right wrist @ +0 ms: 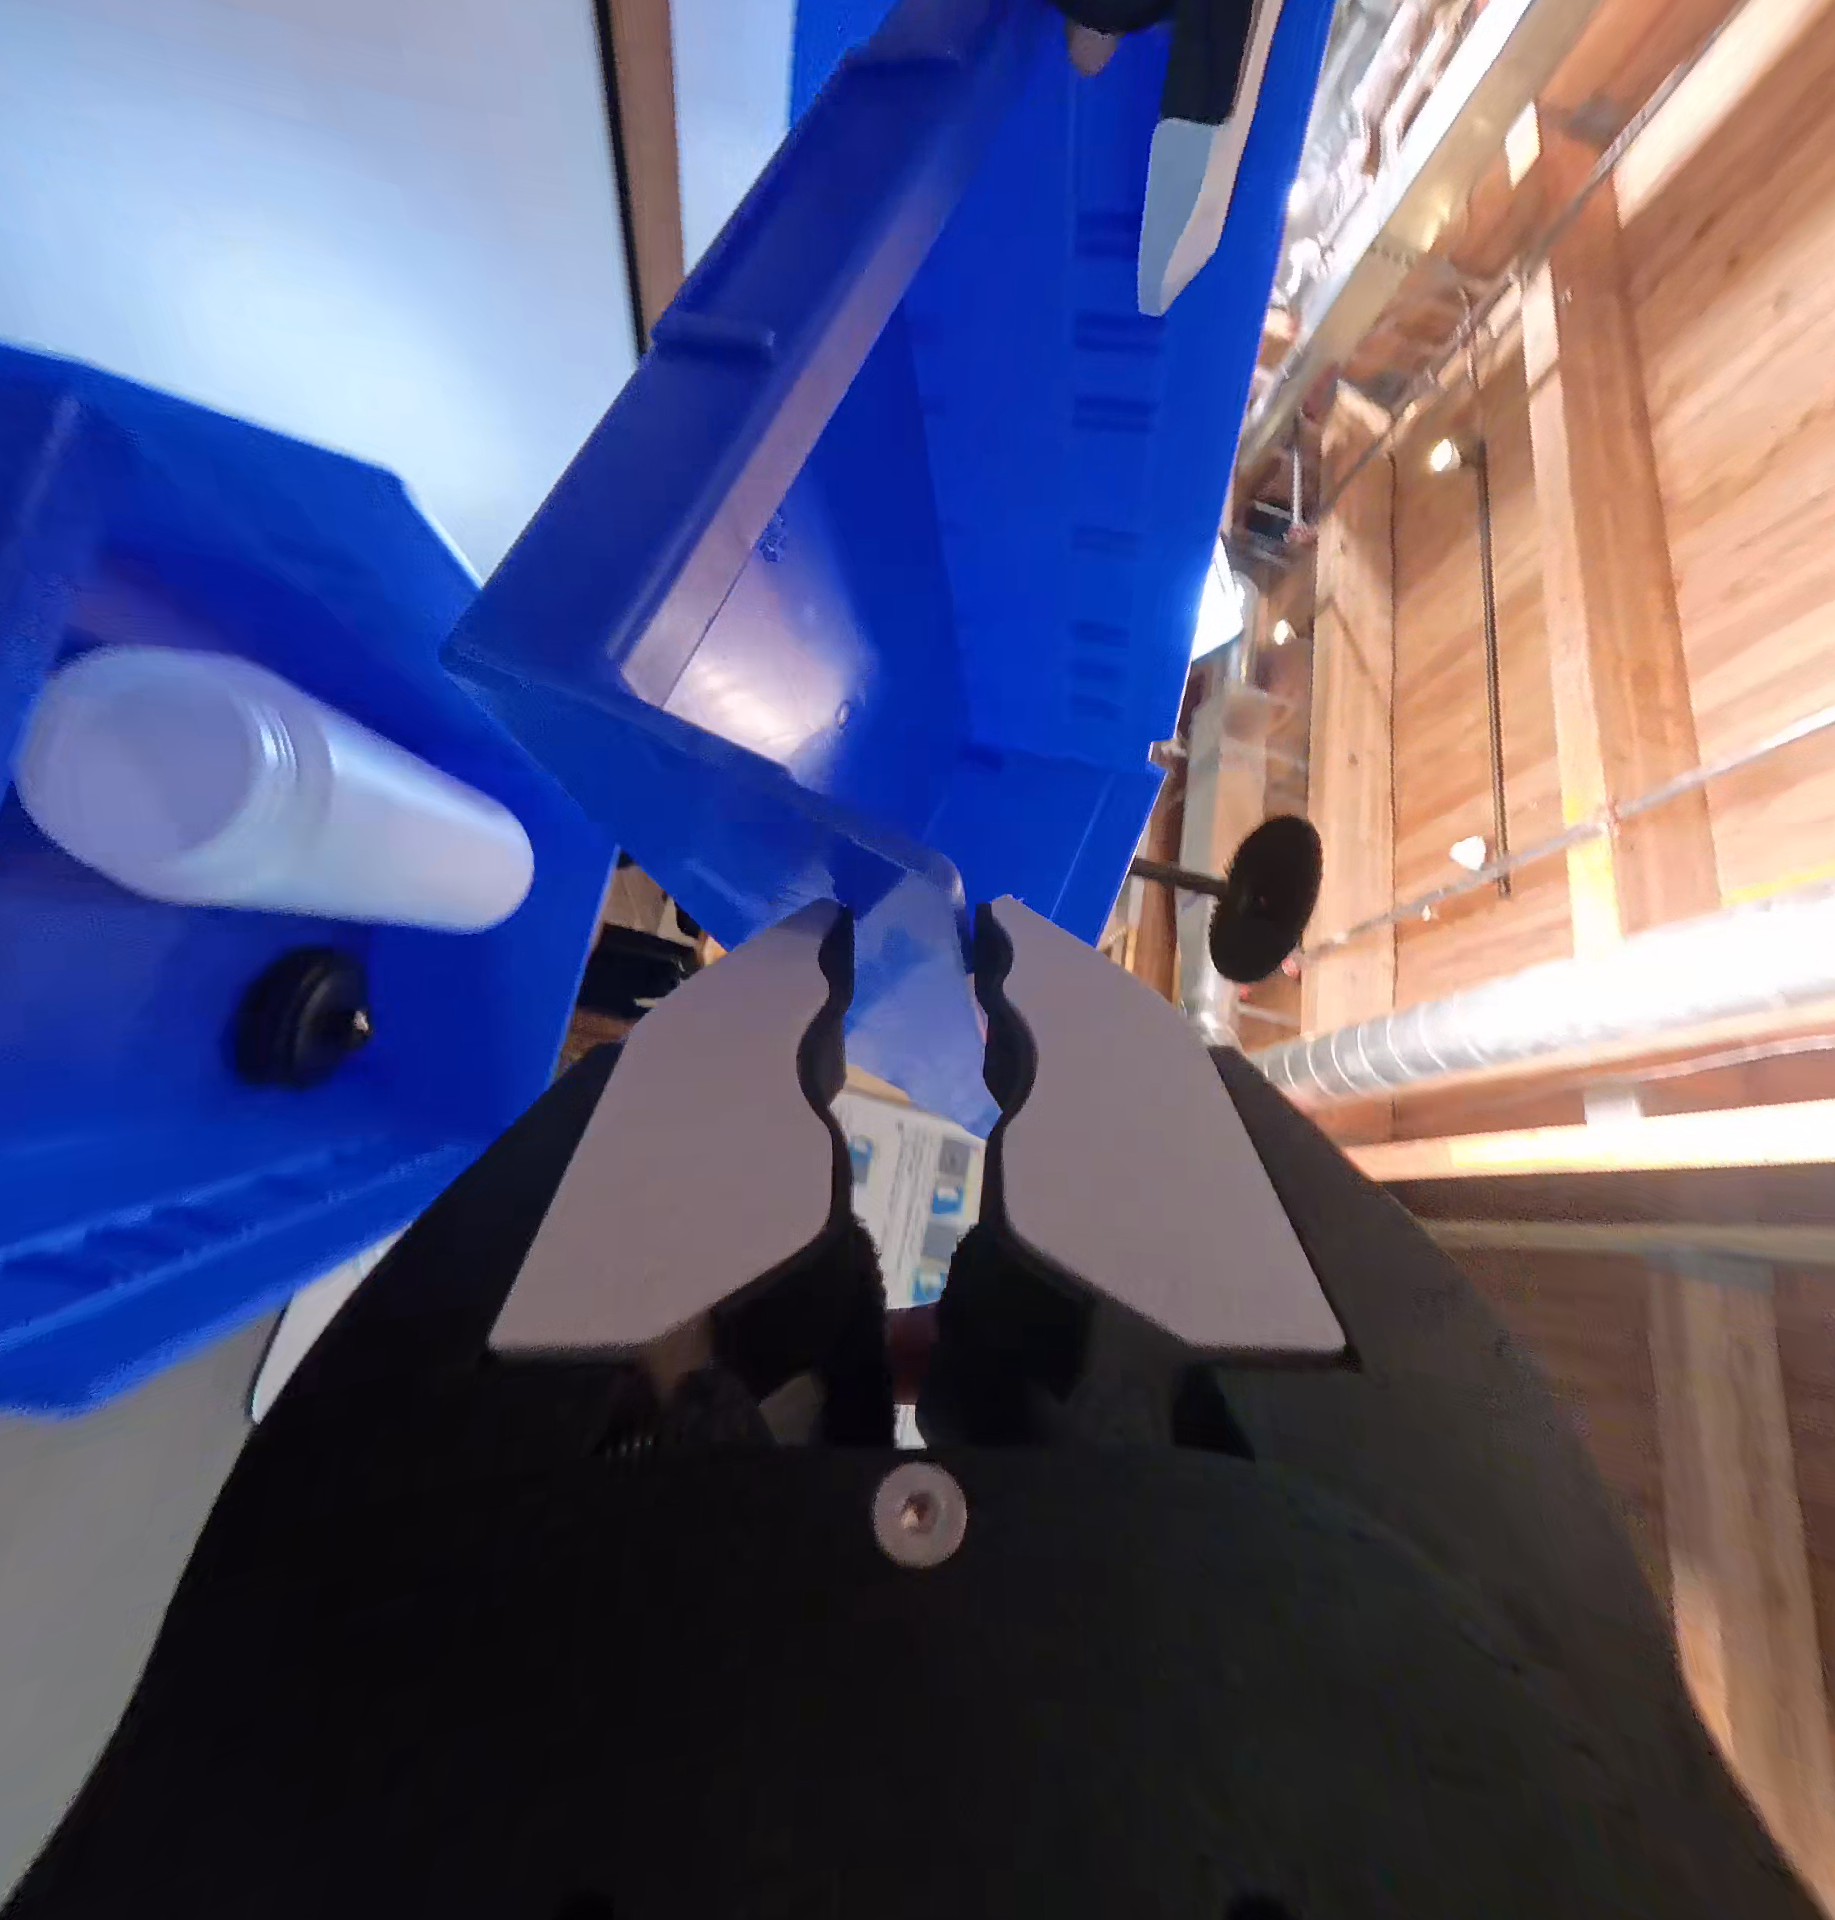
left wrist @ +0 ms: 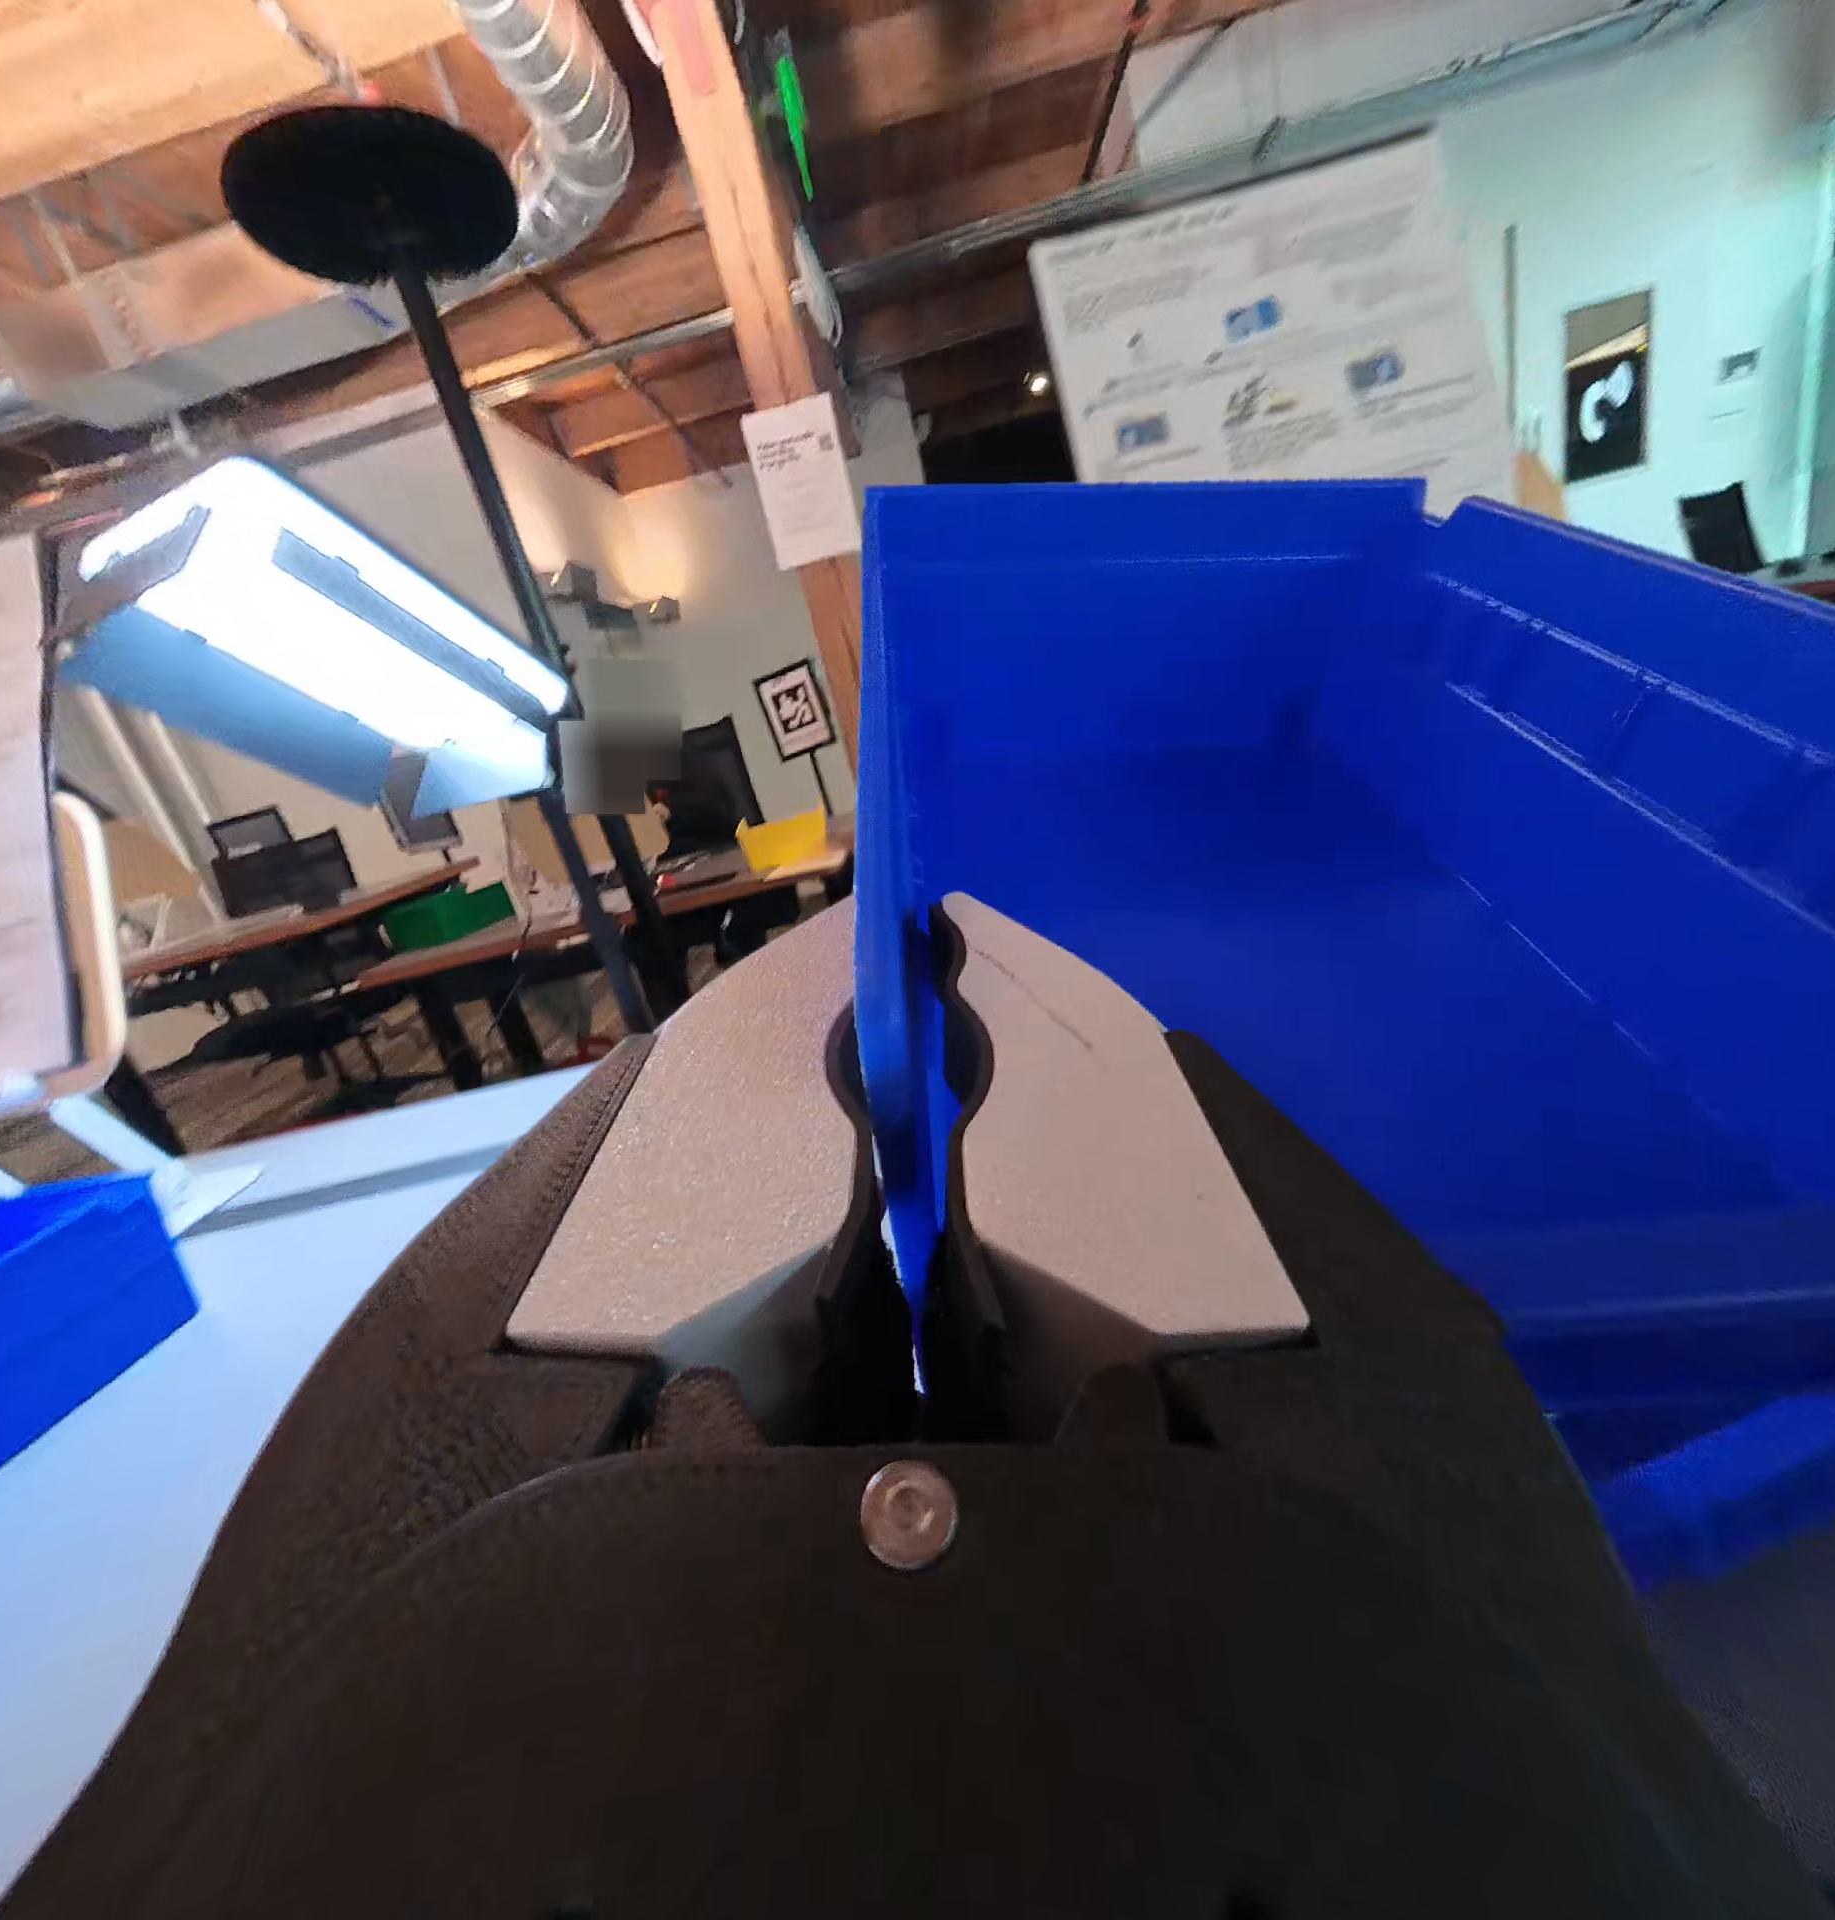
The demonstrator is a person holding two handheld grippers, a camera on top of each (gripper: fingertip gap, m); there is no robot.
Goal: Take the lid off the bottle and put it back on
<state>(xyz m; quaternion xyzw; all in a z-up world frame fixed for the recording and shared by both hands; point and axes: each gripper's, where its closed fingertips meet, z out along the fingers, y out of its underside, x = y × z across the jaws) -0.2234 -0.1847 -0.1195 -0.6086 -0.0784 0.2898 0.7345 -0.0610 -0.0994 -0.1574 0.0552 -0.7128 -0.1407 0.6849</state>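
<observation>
The left gripper (left wrist: 918, 925) was pinched on the upright end wall of a large blue bin (left wrist: 1256, 831), one finger on each side of the wall. The right gripper (right wrist: 913, 920) gripped a blue corner of that same bin (right wrist: 840, 468), its jaws a little apart around the plastic. Lower left in the left wrist view lay the pale table (left wrist: 165, 1455); beyond it stood desks, a lit light panel (left wrist: 310, 634) at left and wooden ceiling beams above. At left in the right wrist view, a second blue bin (right wrist: 165, 1143) held the white bottle (right wrist: 269, 790), lying on its side, uncapped, threads showing. Just below it lay the black lid (right wrist: 300, 1013).
</observation>
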